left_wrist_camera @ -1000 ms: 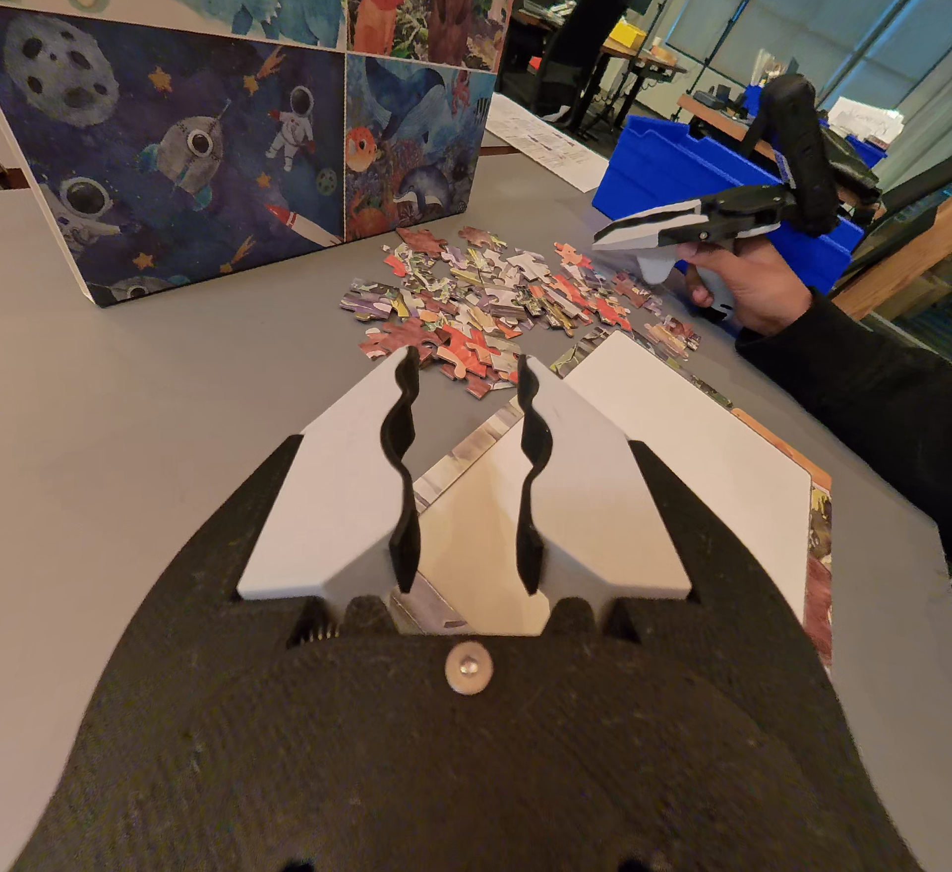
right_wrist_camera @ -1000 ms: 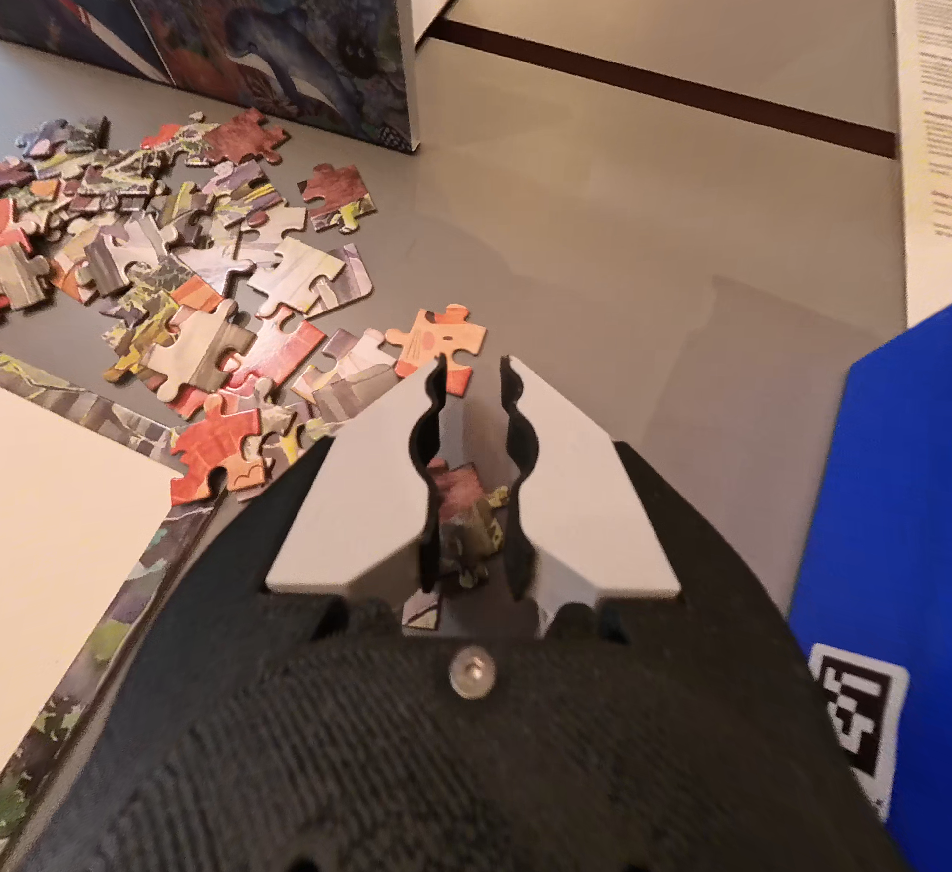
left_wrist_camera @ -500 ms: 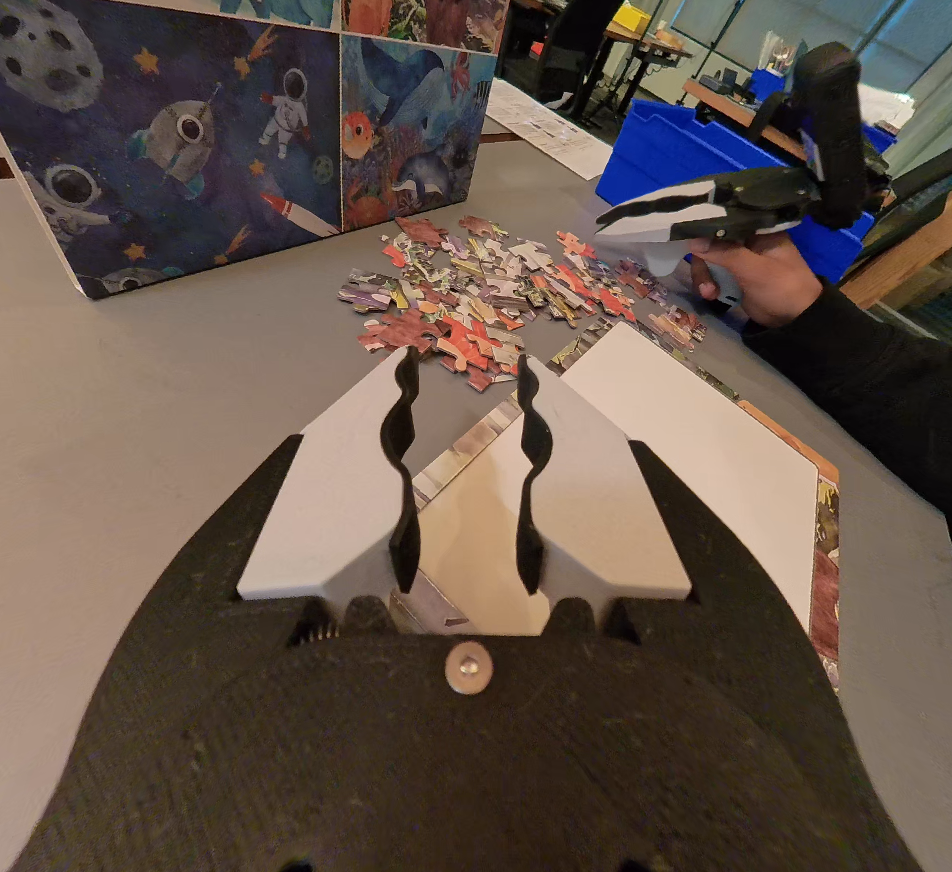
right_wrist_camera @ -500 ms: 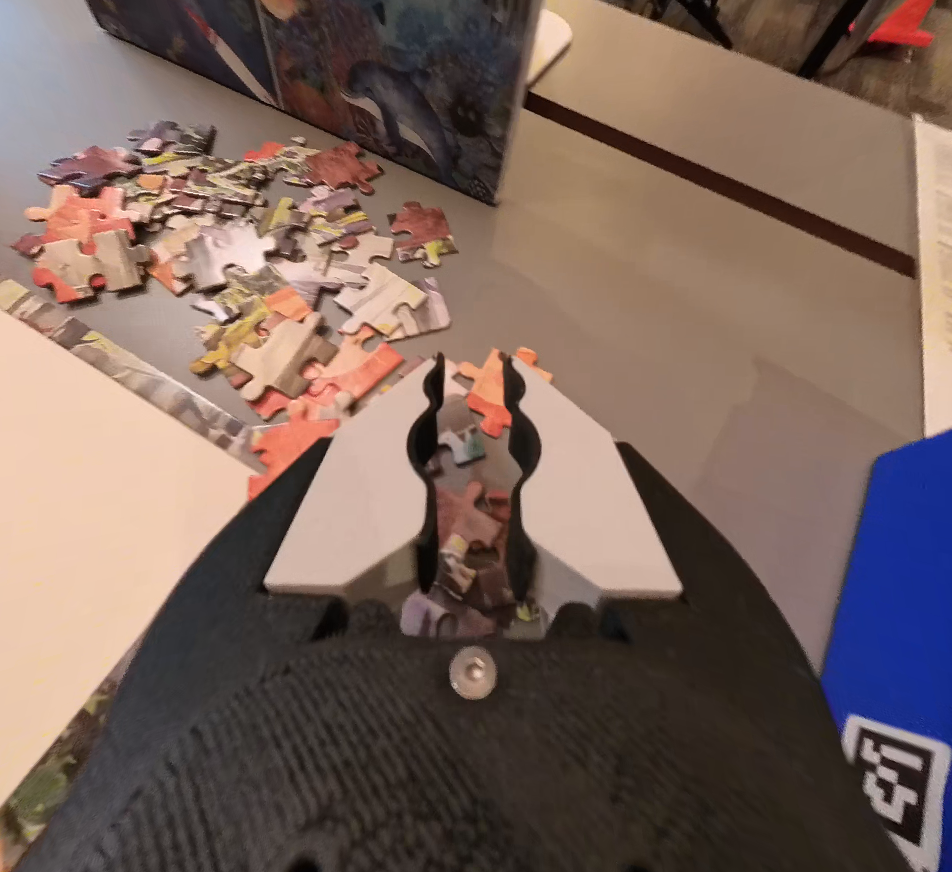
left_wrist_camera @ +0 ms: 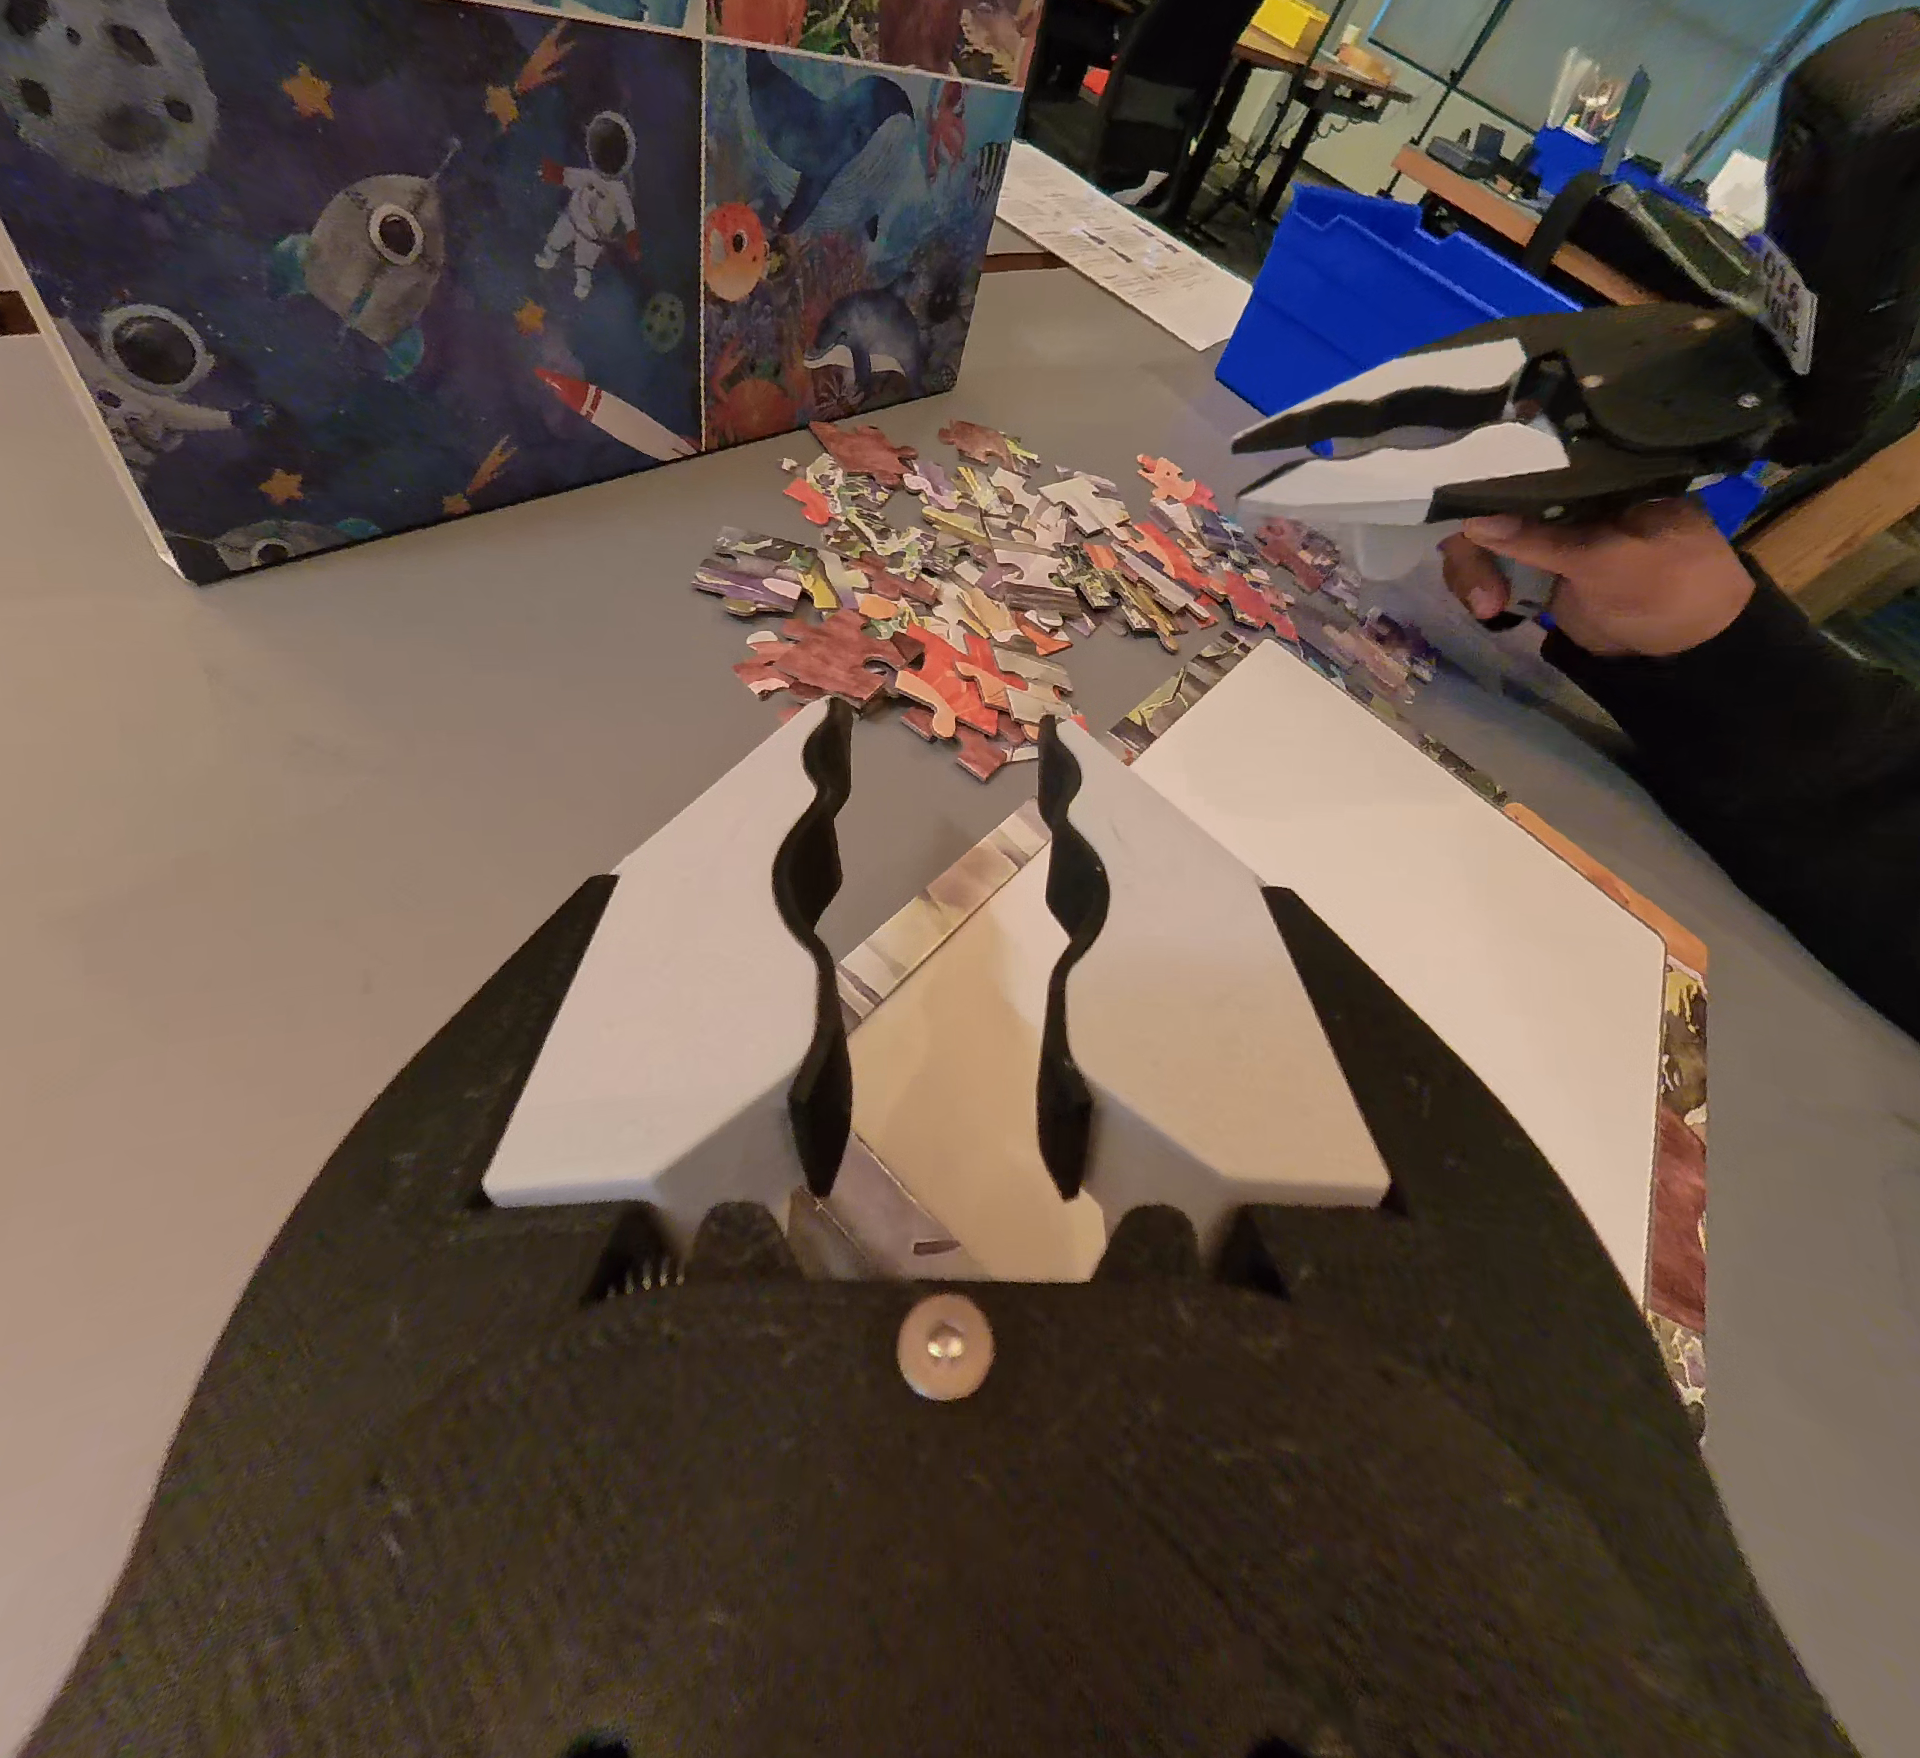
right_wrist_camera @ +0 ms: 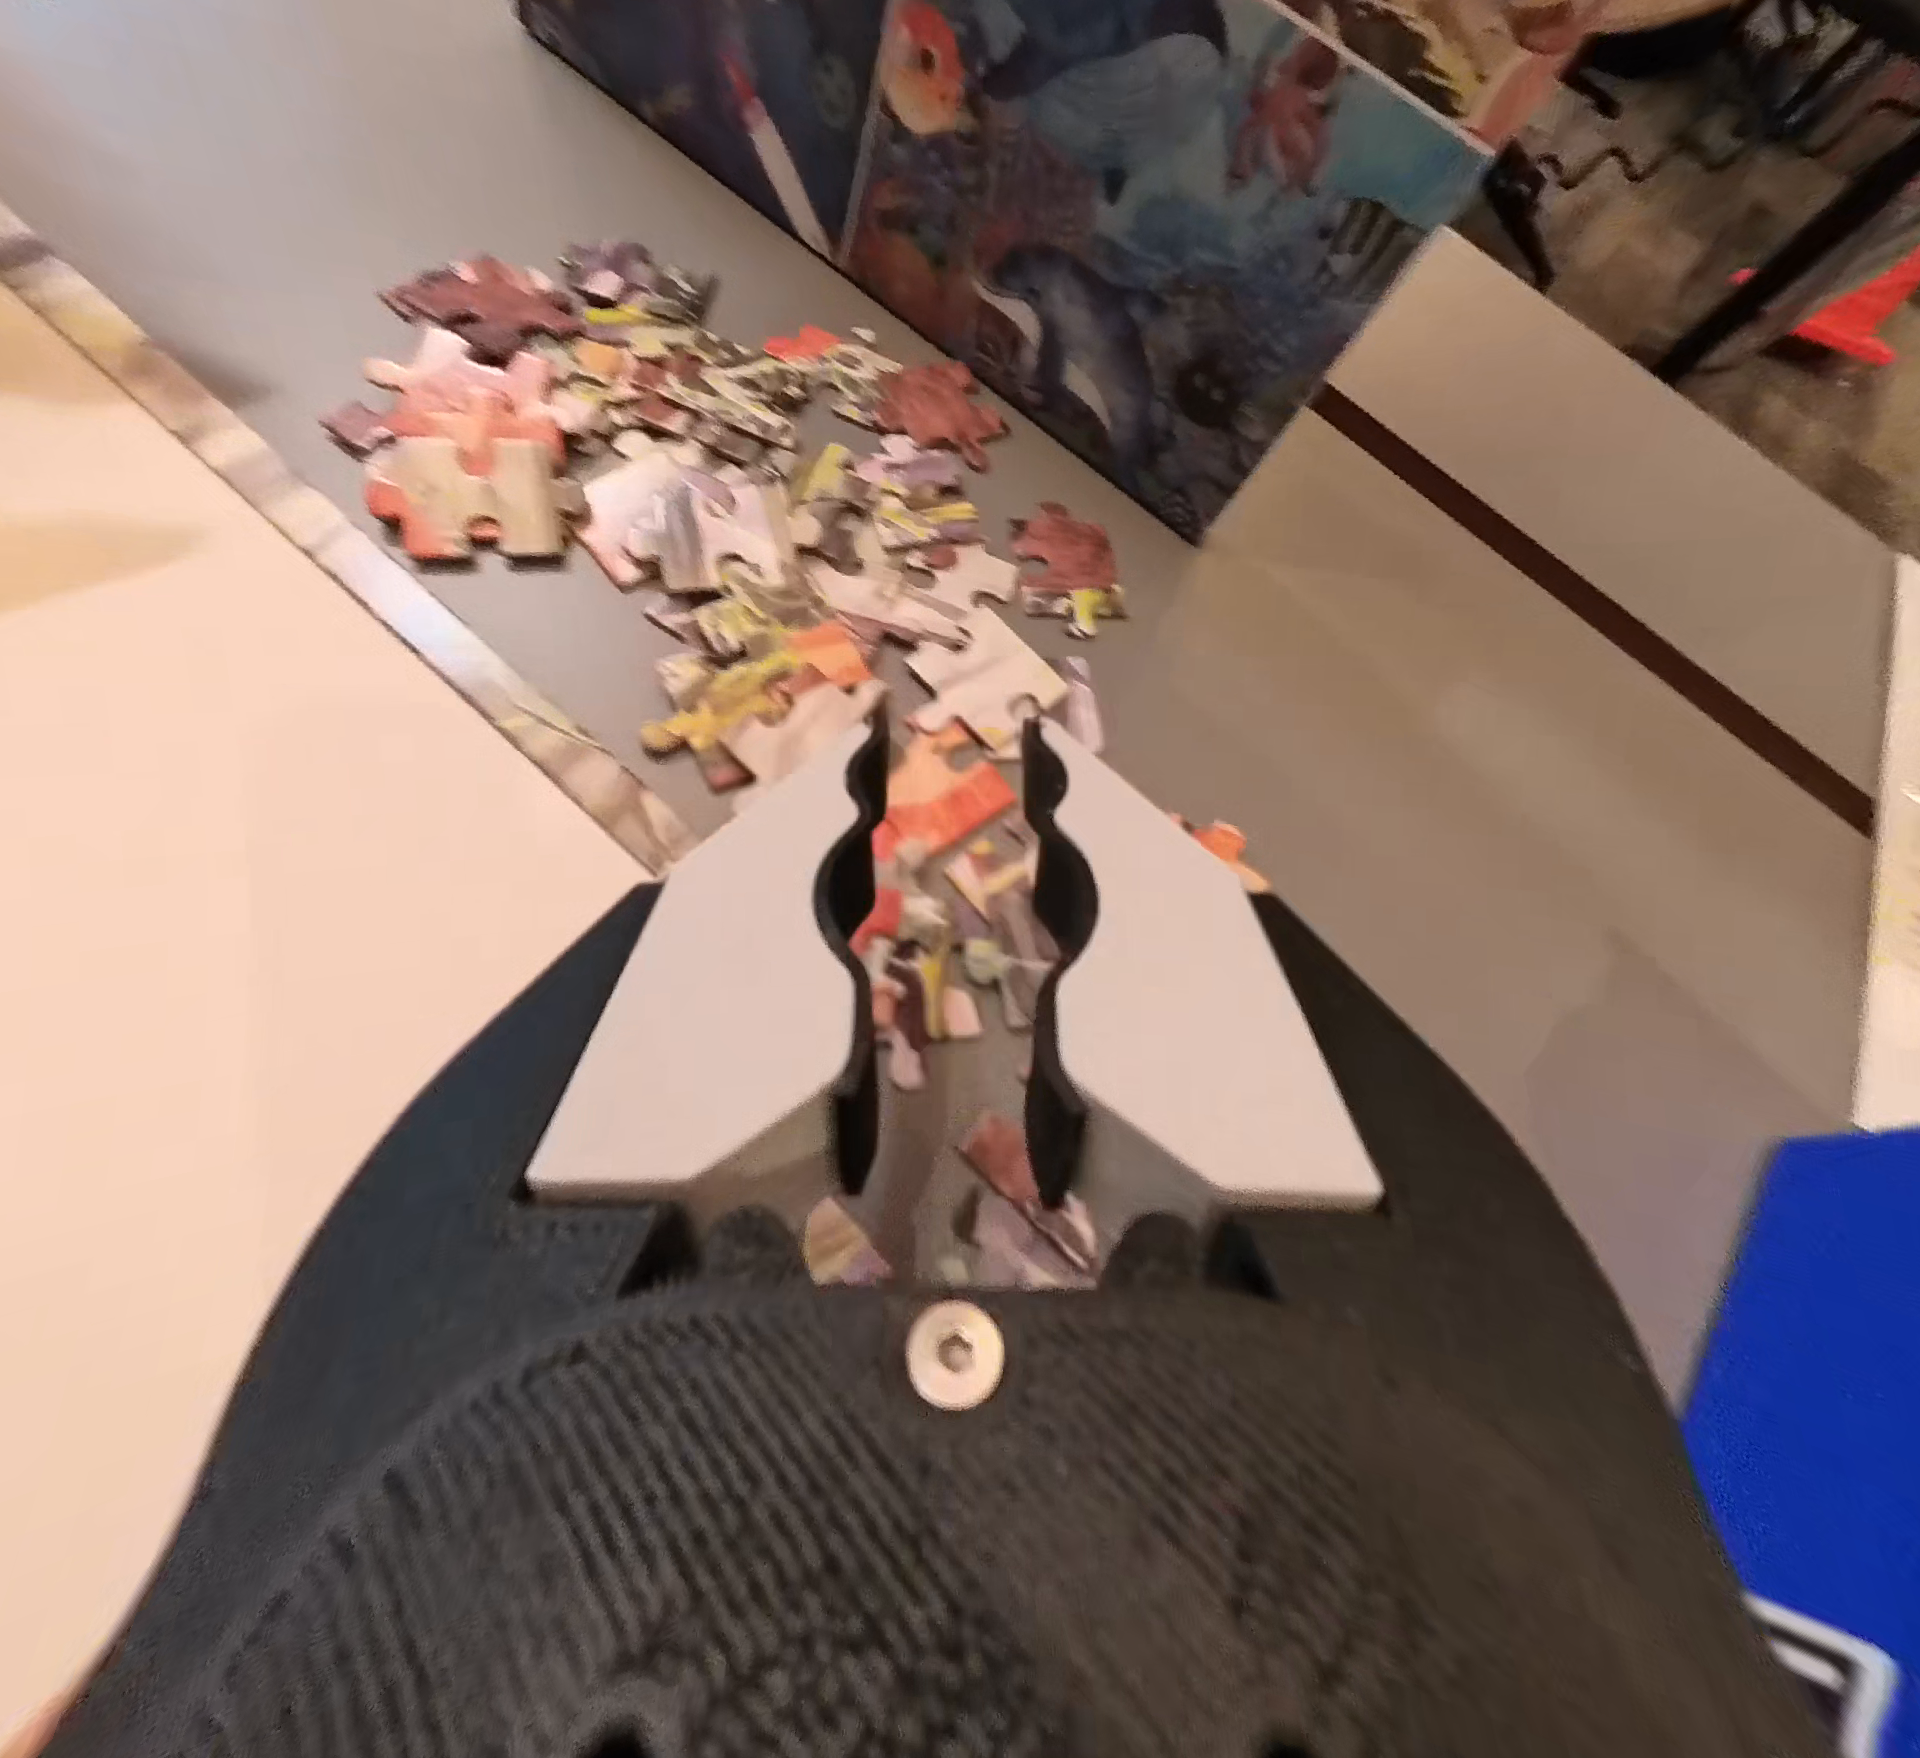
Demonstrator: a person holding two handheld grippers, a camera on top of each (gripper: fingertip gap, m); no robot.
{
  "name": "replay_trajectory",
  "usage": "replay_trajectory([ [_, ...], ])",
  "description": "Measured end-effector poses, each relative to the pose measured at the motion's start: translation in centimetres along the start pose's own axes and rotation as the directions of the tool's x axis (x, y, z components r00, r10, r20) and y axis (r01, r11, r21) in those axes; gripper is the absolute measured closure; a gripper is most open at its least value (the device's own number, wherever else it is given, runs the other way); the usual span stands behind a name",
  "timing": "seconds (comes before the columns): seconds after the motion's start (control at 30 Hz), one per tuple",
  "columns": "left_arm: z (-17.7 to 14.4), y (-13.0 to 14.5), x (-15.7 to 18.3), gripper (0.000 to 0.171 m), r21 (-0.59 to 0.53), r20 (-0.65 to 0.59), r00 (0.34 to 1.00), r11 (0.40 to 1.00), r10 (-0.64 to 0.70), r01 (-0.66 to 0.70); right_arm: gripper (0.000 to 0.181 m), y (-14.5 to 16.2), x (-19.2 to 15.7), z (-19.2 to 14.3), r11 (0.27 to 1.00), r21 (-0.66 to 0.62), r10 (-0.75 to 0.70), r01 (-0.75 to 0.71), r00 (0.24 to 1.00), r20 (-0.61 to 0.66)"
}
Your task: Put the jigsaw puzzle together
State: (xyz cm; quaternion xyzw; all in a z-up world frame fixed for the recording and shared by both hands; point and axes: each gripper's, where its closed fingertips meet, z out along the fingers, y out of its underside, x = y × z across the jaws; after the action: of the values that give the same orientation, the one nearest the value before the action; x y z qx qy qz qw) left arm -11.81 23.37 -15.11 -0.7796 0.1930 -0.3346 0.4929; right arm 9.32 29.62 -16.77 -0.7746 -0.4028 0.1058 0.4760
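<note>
The loose jigsaw pieces (left_wrist_camera: pixel 997 586) are lying in a scattered pile on the grey tabletop (left_wrist_camera: pixel 343 773), just beside the far edge of the puzzle tray (left_wrist_camera: pixel 1382 898). The tray is a white board with a printed border, and its field is standing bare; no piece is yet seated, so the task is judged to be at its start. The picture box (left_wrist_camera: pixel 499 233) is standing upright behind the pile, probably serving as the reference image.

The left gripper (left_wrist_camera: pixel 940 742) is hovering over the near corner of the tray with its jaws parted by a moderate gap, holding nothing and touching nothing.

The right gripper (right_wrist_camera: pixel 954 732) is hanging above the near side of the pile, angled down toward an orange piece (right_wrist_camera: pixel 940 799). Its jaws are standing slightly apart and empty; contact with the pieces cannot be confirmed. A blue bin (left_wrist_camera: pixel 1361 295) is sitting beyond the pile.
</note>
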Motion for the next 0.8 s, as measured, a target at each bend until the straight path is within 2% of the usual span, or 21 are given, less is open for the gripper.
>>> replay_trajectory([
  [0.03,0.0,0.0,0.0,0.138,-0.001,0.000,1.000,1.000,0.001,-0.001,0.156,0.3,0.3,-0.3,1.000,-0.008,-0.004,0.004,1.000,0.004],
  [0.1,0.0,0.0,0.1,0.138,-0.003,-0.001,1.000,1.000,0.004,-0.004,0.142,1.1,-1.4,-0.7,1.000,-0.018,0.001,0.002,0.987,0.163],
  [0.17,0.1,0.1,0.1,0.138,-0.006,-0.004,1.000,1.000,0.005,-0.005,0.136,2.9,-2.5,-1.0,0.995,-0.100,0.015,0.012,0.966,0.260],
  [0.33,0.0,0.0,0.0,0.138,-0.001,-0.010,1.000,1.000,-0.012,0.012,0.136,5.1,-2.2,-0.5,0.983,-0.184,0.049,0.001,0.962,0.270],
  [0.53,0.1,0.1,0.1,0.138,-0.005,-0.010,1.000,1.000,-0.003,0.003,0.143,5.2,-1.5,-0.2,0.981,-0.192,0.074,-0.028,0.969,0.237],
  [0.73,0.1,0.1,0.1,0.138,-0.005,-0.010,1.000,1.000,0.000,0.000,0.143,3.5,-0.5,-0.9,0.985,-0.107,0.156,-0.134,0.960,0.234],
  [0.8,0.1,0.1,0.1,0.138,-0.005,-0.010,1.000,1.000,-0.003,0.003,0.143,3.5,0.9,-0.9,0.982,-0.098,0.175,-0.161,0.971,0.163],
])
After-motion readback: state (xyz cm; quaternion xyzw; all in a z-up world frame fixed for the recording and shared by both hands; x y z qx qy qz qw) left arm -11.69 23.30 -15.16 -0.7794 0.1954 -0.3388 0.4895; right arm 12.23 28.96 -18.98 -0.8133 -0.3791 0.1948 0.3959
